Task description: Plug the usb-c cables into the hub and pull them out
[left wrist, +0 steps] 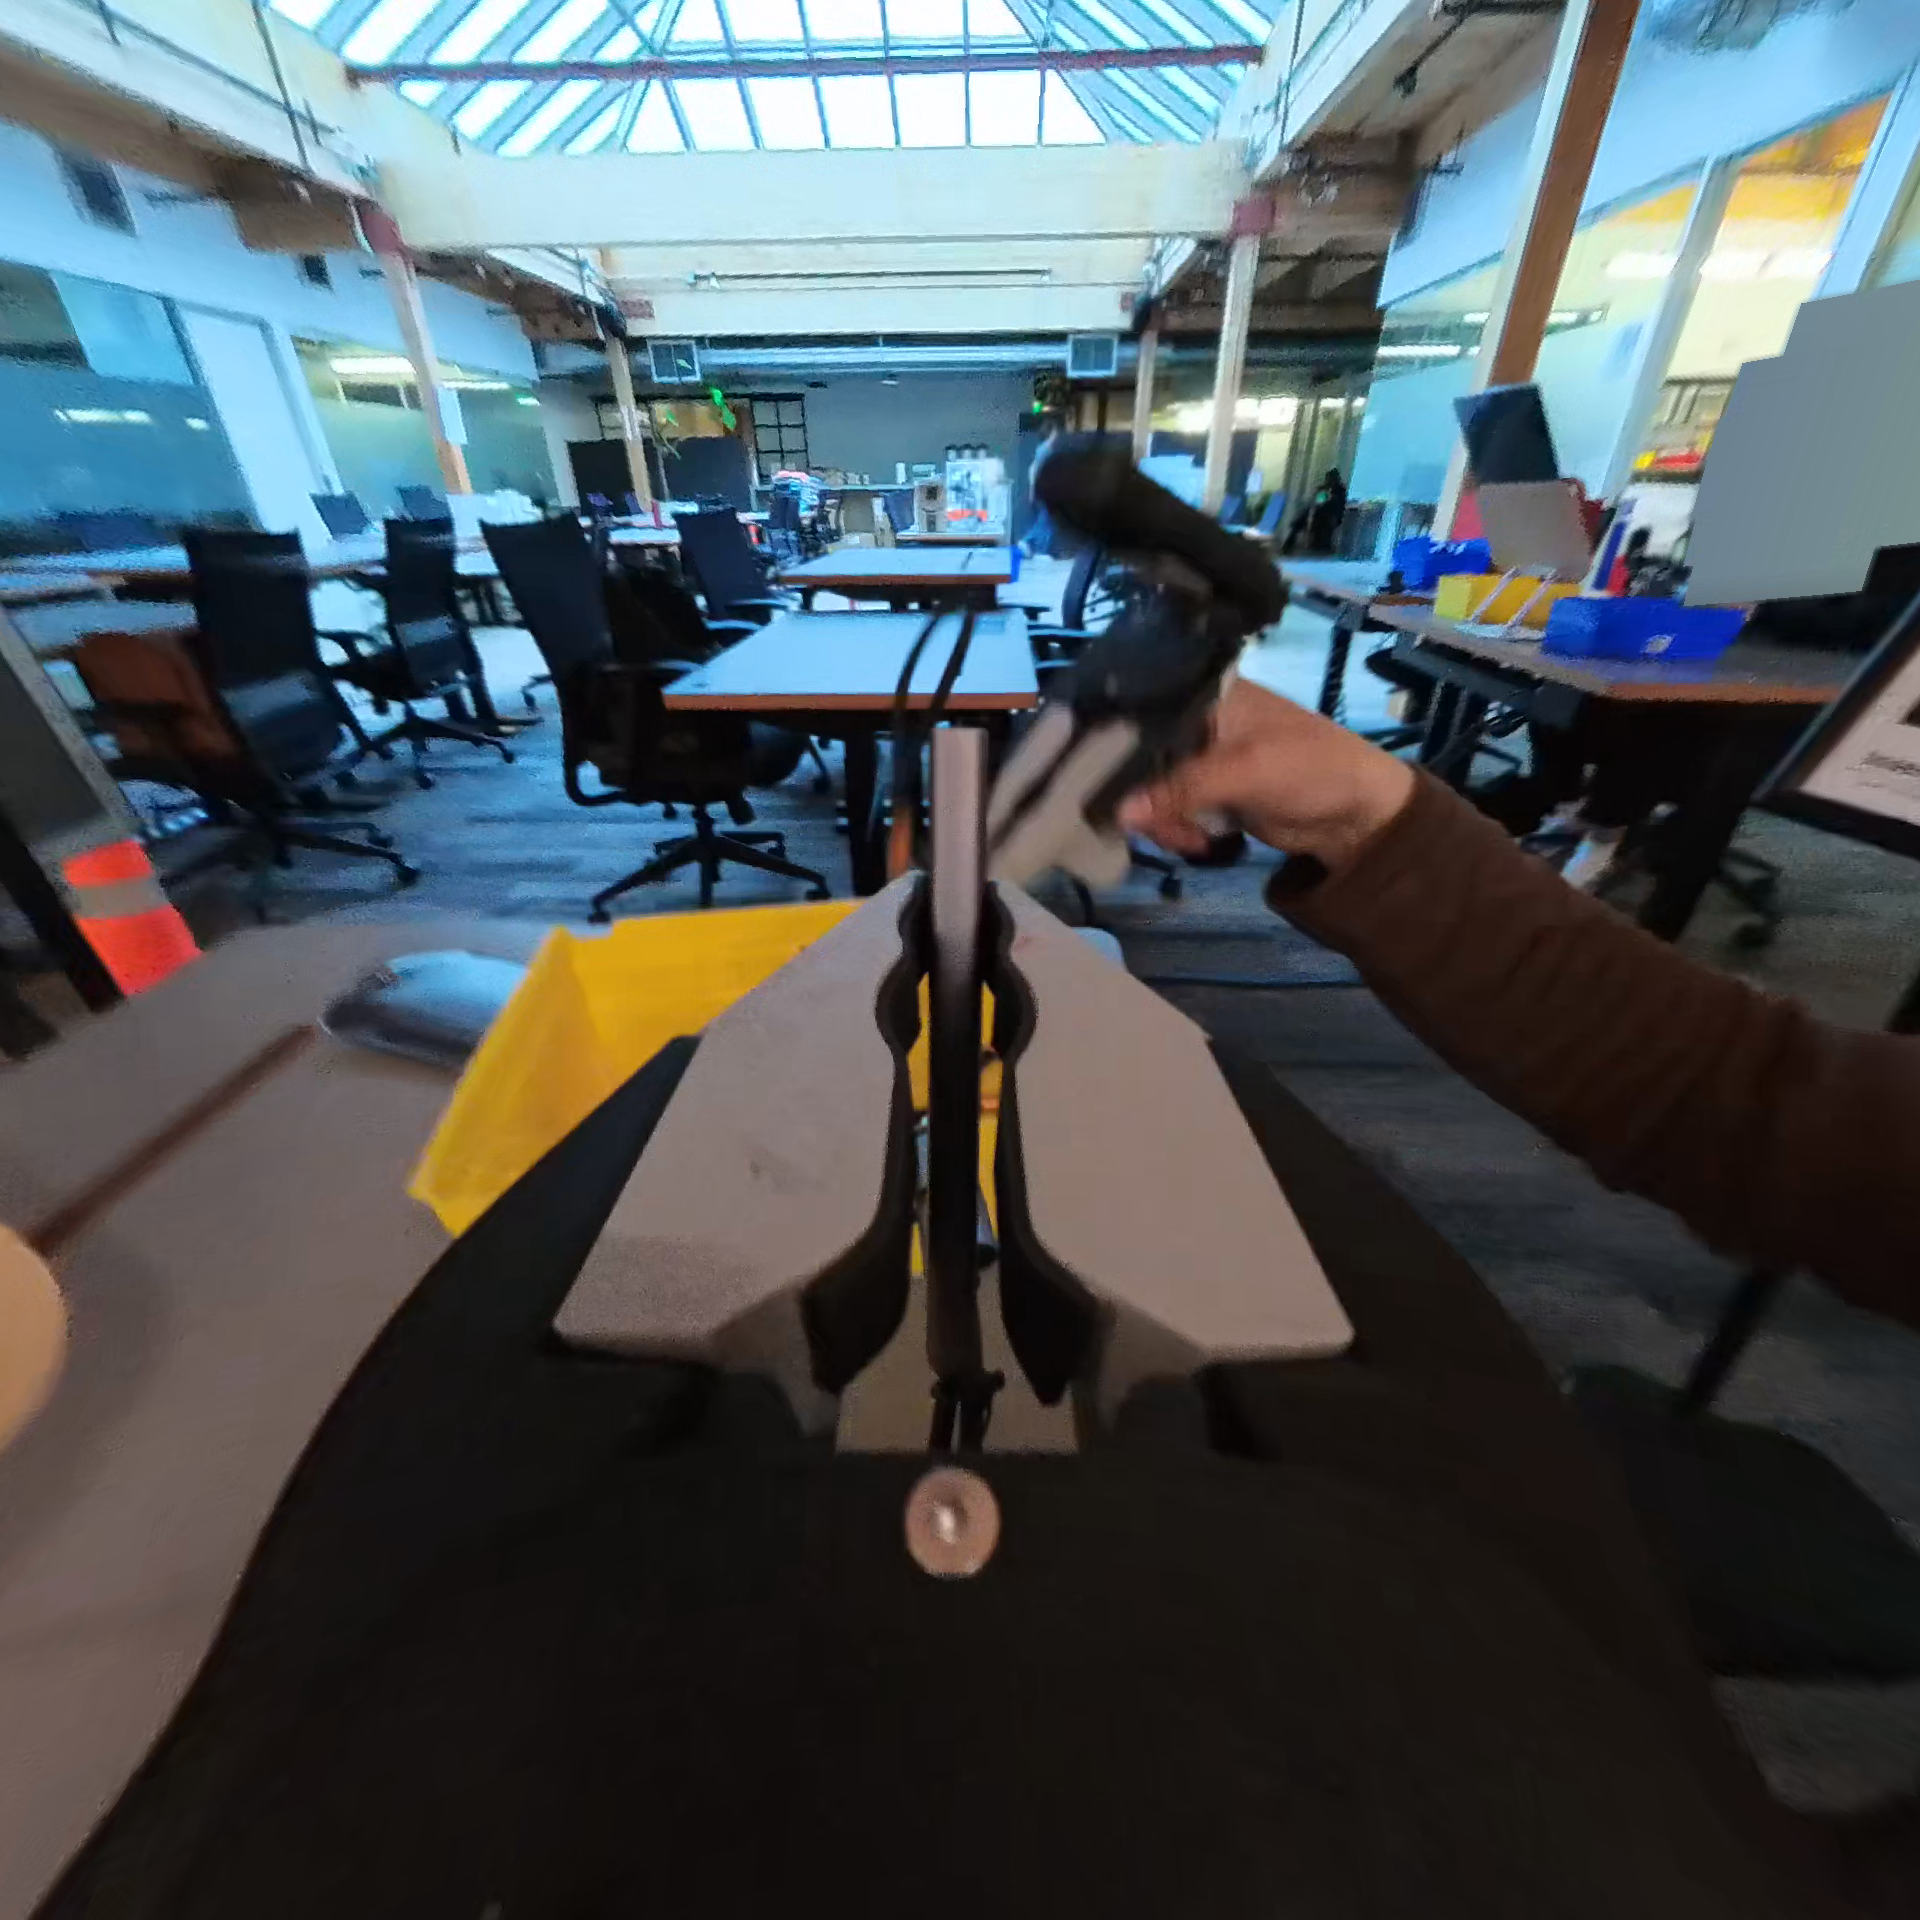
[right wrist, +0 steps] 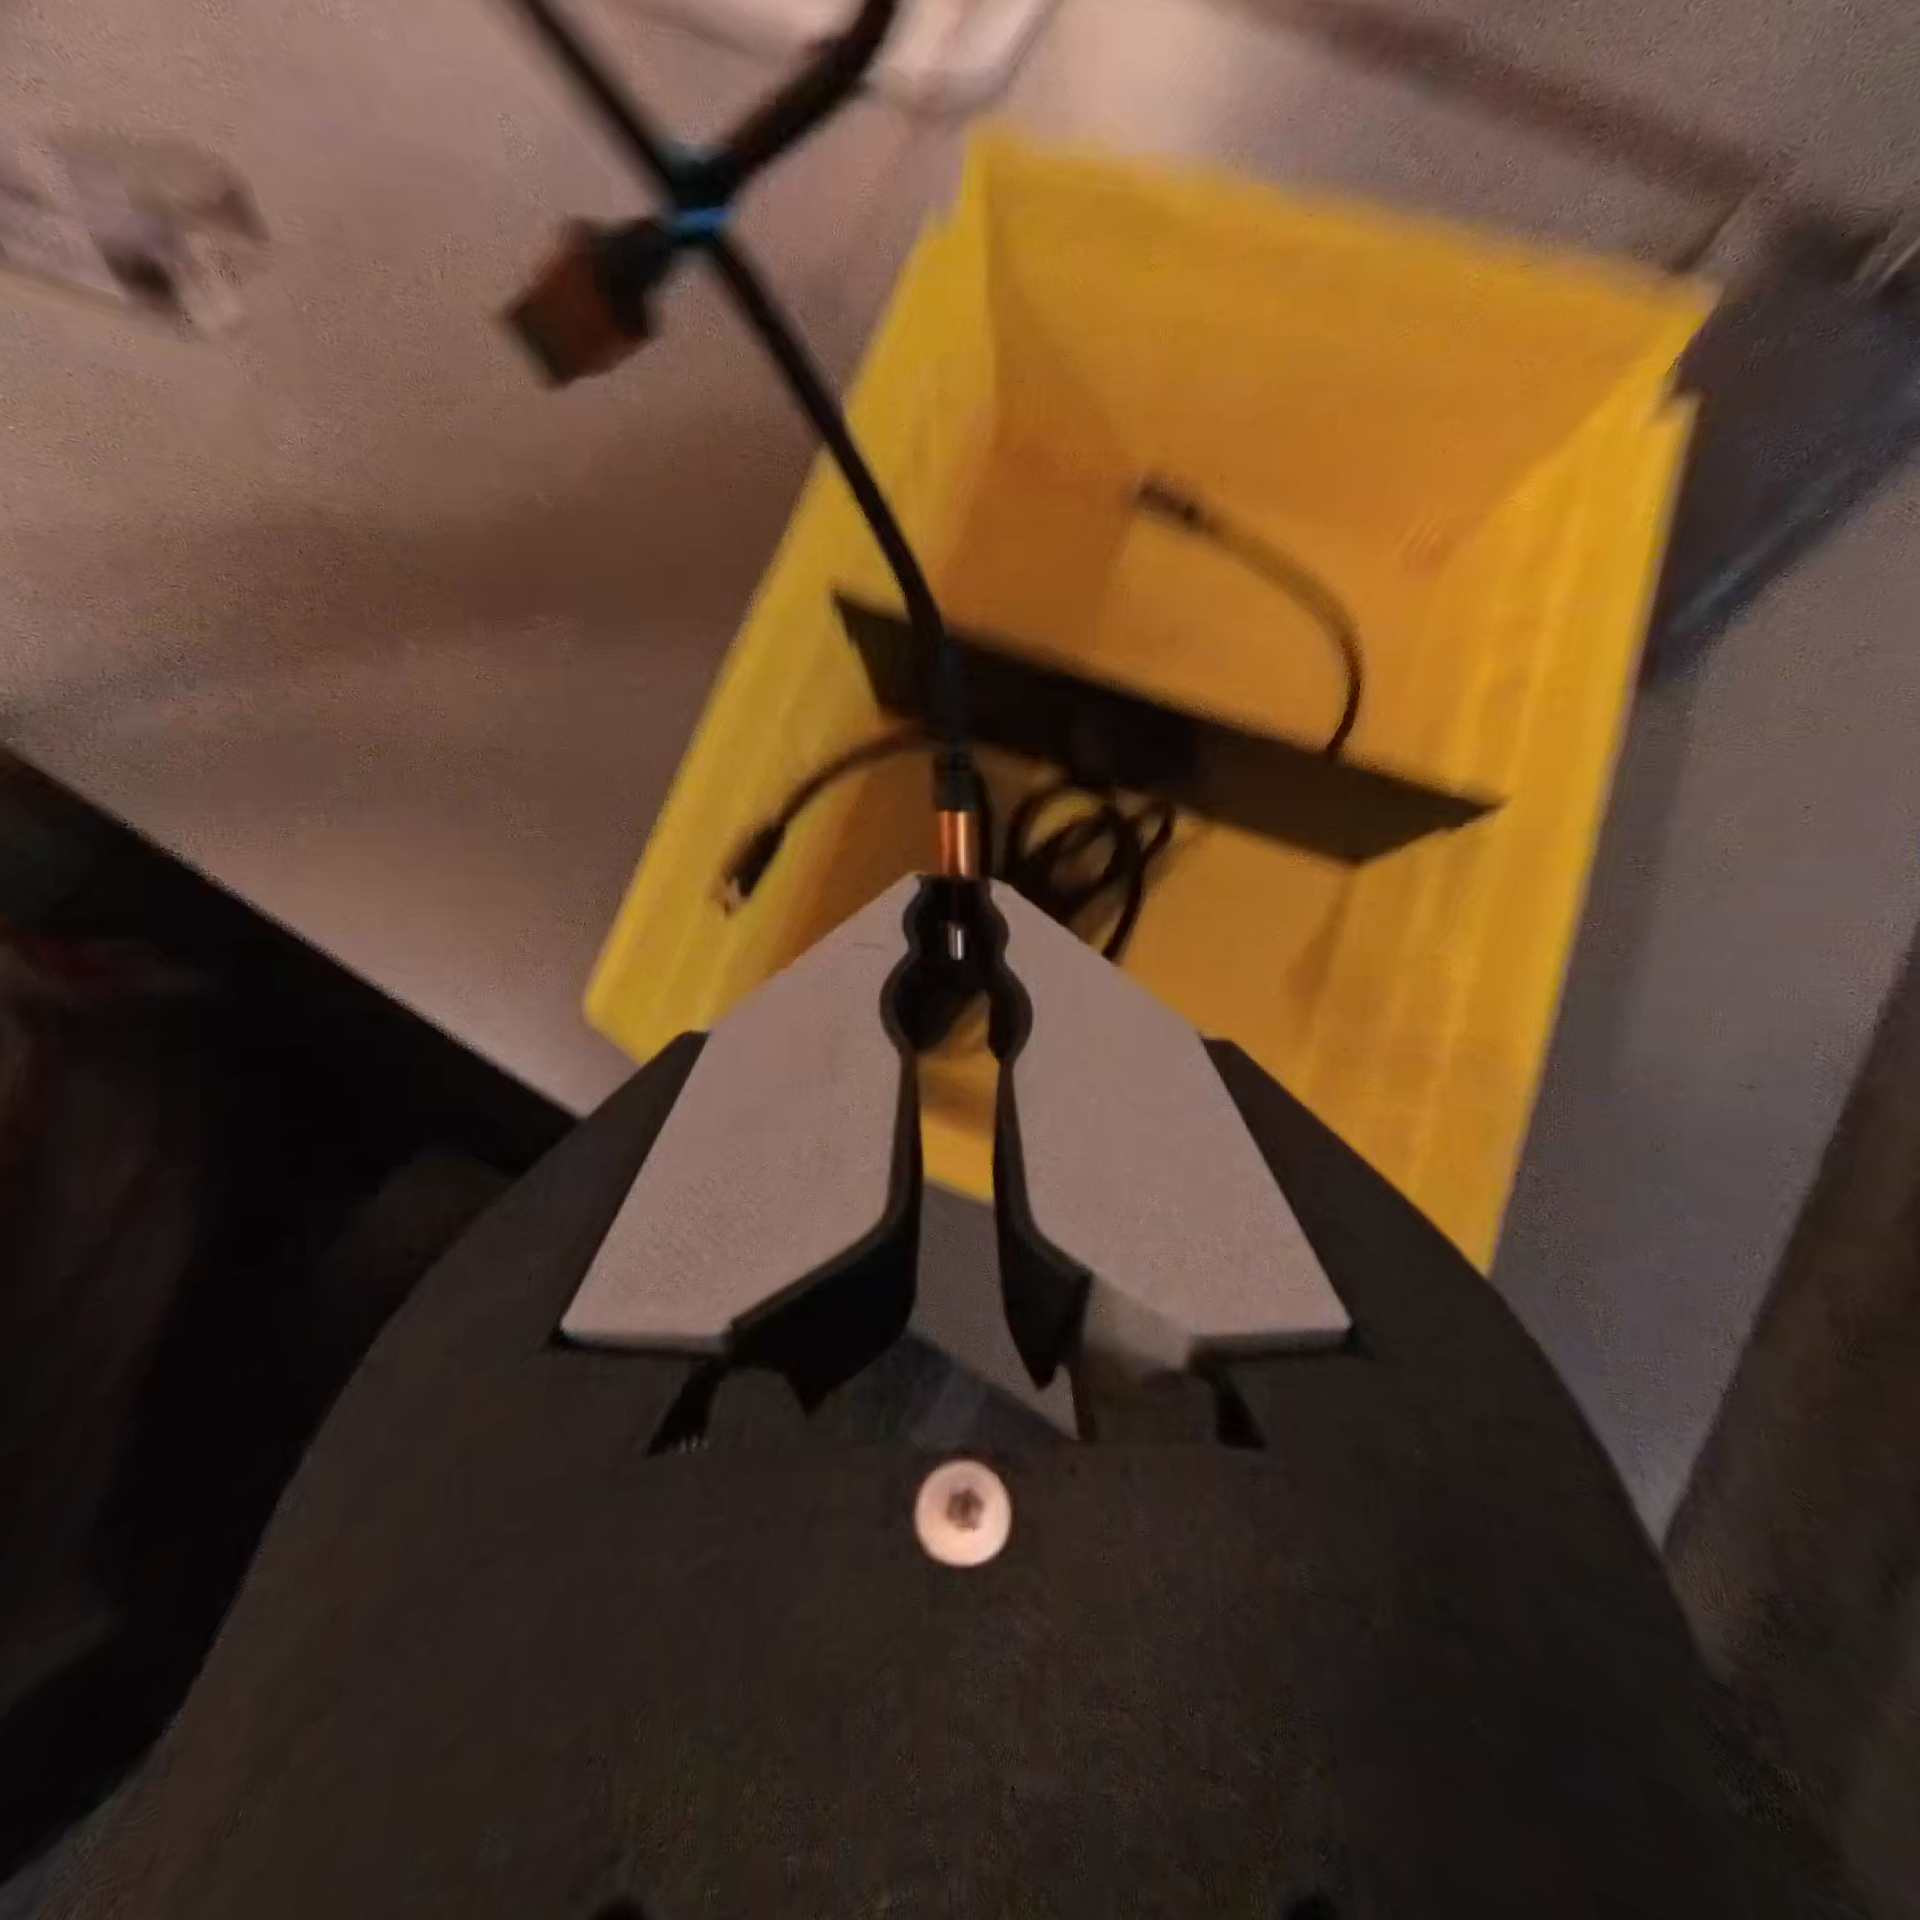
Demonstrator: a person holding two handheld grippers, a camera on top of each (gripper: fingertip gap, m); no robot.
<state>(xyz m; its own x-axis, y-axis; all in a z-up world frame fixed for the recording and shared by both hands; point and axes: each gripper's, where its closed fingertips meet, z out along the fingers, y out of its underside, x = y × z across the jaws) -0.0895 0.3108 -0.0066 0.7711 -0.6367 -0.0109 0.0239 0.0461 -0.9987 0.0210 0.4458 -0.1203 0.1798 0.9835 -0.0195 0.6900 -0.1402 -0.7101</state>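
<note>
My left gripper [left wrist: 956, 906] is shut on a slim grey hub [left wrist: 957, 810], held upright and edge-on. Two black cables [left wrist: 920, 665] leave the hub's top. My right gripper [left wrist: 1049, 800] shows blurred just right of the hub's top, held by a hand [left wrist: 1278, 779]. In the right wrist view, looking down, my right gripper [right wrist: 956, 896] is shut on a black usb-c plug with a copper band [right wrist: 956, 842]. Its cable [right wrist: 821, 384] runs up to the top left. A brown connector [right wrist: 582, 301] hangs from it by a blue tie.
A yellow bin [right wrist: 1299, 343] stands on the grey table [right wrist: 364, 520] and holds a dark flat slab [right wrist: 1143, 717] and loose black cables [right wrist: 1091, 842]. The bin [left wrist: 665, 997] also shows behind my left fingers. Office chairs [left wrist: 634, 665], desks and an orange cone [left wrist: 125, 914] lie beyond. Some 20 centimetres of space lies between my two pairs of fingers.
</note>
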